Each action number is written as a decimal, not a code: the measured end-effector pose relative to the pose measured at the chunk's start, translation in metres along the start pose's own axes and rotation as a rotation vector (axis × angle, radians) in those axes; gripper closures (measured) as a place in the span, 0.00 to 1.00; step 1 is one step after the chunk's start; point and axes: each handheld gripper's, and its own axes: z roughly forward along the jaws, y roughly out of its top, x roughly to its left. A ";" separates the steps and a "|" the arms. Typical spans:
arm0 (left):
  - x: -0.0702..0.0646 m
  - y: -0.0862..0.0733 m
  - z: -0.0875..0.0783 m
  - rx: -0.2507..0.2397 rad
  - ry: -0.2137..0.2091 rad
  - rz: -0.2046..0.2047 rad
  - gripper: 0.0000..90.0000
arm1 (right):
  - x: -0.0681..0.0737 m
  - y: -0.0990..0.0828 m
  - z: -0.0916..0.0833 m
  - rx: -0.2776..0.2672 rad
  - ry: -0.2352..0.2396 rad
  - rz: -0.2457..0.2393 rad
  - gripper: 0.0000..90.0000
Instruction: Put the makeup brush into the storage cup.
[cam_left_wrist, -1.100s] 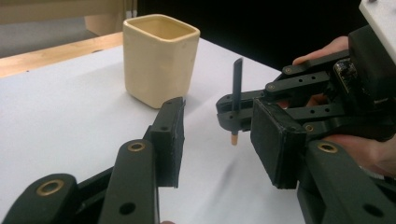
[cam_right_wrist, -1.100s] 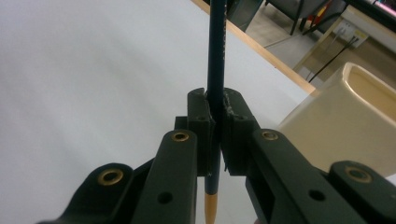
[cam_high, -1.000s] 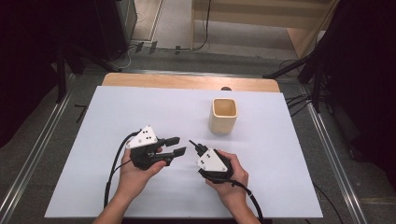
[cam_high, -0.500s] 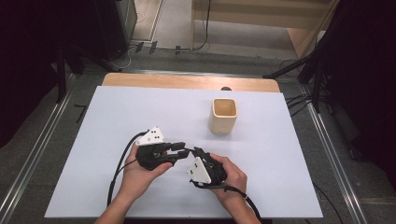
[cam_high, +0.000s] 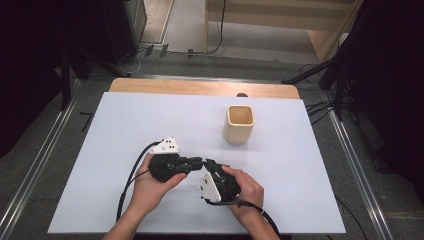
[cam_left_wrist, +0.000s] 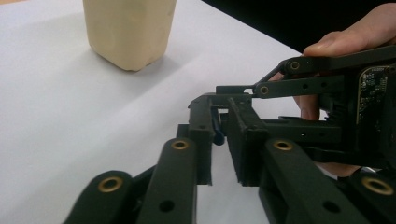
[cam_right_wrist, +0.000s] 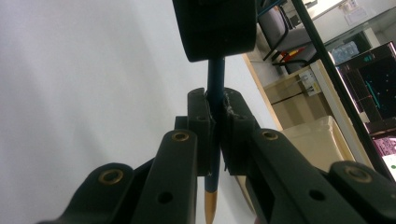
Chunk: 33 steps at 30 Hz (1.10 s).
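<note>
A thin blue pencil with a sharpened wooden tip runs through my right gripper, which is shut on it. The pencil's other end sits between the jaws of my left gripper, which stand slightly apart with a small gap on one side. In the high view the left gripper and right gripper meet tip to tip at the front middle of the table, both low over the white sheet. A pale wooden cup stands upright behind them, a little to the right, and looks hollow.
The white sheet covers a wooden table whose far edge shows at the back. Black cables trail from both grippers toward the front edge. Metal rails run along both sides on the floor.
The two grippers were a short way apart. They have come together, and the right gripper has rolled over to the left so its jaws meet the left gripper's.
</note>
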 end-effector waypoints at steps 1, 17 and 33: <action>0.000 0.000 0.000 0.000 0.000 0.000 0.95 | 0.000 0.000 0.000 0.000 0.000 0.000 0.95; 0.005 -0.003 -0.010 -0.101 0.050 0.009 0.96 | -0.012 -0.003 -0.008 -0.064 0.104 0.381 0.40; 0.007 -0.013 -0.018 -0.248 0.110 -0.008 0.96 | -0.026 -0.019 -0.025 -0.104 0.083 0.917 0.10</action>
